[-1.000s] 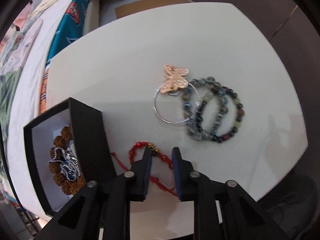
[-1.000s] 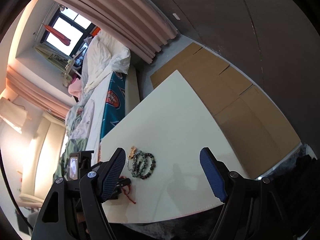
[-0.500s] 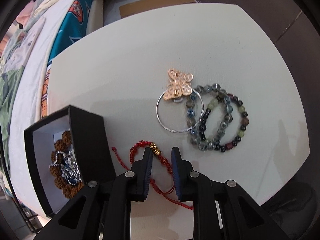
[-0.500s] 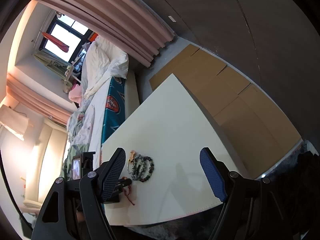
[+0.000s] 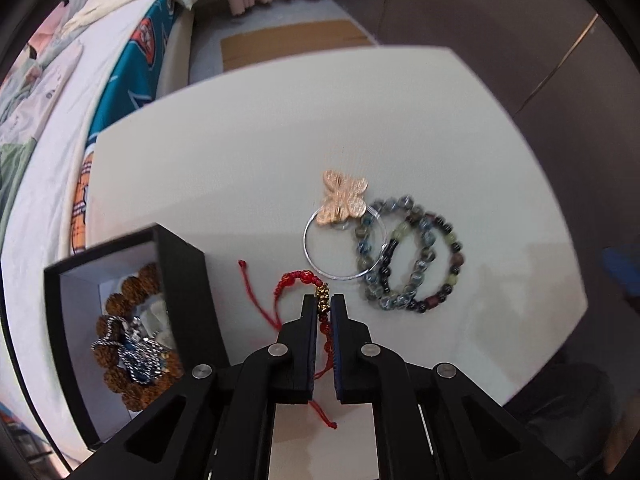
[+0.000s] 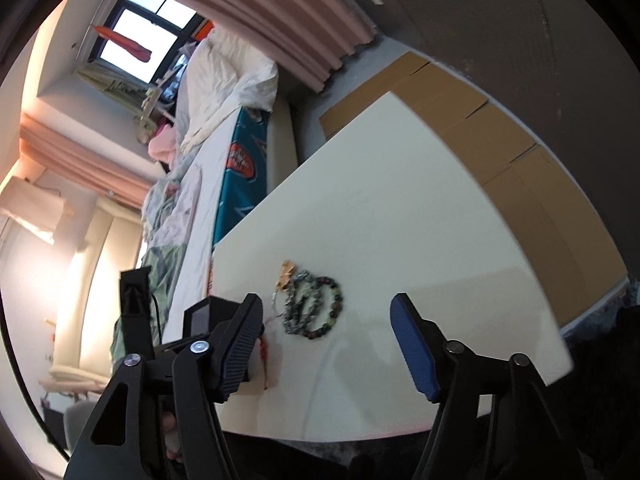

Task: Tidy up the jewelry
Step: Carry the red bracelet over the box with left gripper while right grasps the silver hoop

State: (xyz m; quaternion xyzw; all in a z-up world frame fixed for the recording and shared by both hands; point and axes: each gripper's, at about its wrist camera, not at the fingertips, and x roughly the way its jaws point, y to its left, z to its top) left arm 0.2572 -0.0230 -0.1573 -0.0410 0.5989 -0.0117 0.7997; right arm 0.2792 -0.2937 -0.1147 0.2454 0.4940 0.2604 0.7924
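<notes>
Tabletop (image 5: 240, 168) lies bare toward twelve o'clock; left hand-held gripper (image 5: 323, 310) pinches red bracelet (image 5: 298, 279), box (image 5: 184, 280) at nine; right hand-held gripper (image 6: 326, 342) gapes wide.

The white counter (image 5: 248, 168) carries an open black box (image 5: 188, 304) to the left of the left hand-held gripper (image 5: 323, 312). A red cord bracelet (image 5: 298, 280) lies right at its fingertips. Ahead and right lie a butterfly ornament (image 5: 344, 198) on a silver hoop (image 5: 320, 256) and two overlapping beaded bracelets (image 5: 416, 256).

Home bedroom: unmade bed (image 6: 224, 92), pink curtains (image 6: 288, 20), window (image 6: 140, 28).
</notes>
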